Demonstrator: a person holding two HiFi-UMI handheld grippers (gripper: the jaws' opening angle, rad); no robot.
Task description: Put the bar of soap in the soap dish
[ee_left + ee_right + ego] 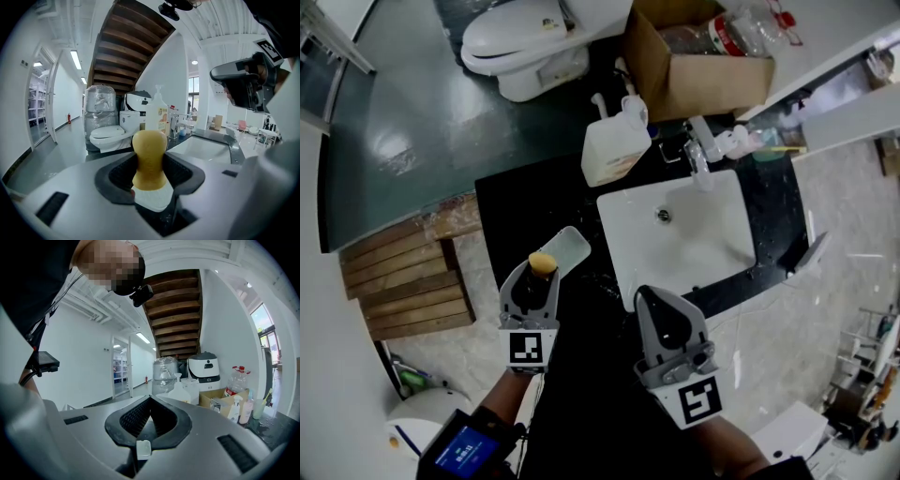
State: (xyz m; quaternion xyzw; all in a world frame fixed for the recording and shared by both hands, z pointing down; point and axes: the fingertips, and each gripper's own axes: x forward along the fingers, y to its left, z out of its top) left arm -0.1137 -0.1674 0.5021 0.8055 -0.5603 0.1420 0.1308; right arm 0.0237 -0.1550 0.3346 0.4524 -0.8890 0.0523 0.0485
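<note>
Looking down from the head view, the left gripper (536, 275) has its fingers clamped on the bar of soap (543, 263), a rounded yellow piece held upright. In the left gripper view only its top pokes out, and its lower half is sunk between the dark ribbed pads (121, 174). The soap overlaps the near end of the soap dish (568, 247), a pale shallow tray lying slantwise on the black counter (511, 211). The gripper hides that end, so it is unclear whether soap and dish touch. The right gripper (648, 296) is held nearer the person, beside the front edge of the white sink (675, 248). Its fingers are pressed together with nothing between them. A large pump bottle (613, 145) stands behind the dish, near the sink's back corner. Bare dark counter lies between the two grippers, and the counter's left edge runs close beside the left gripper.
</note>
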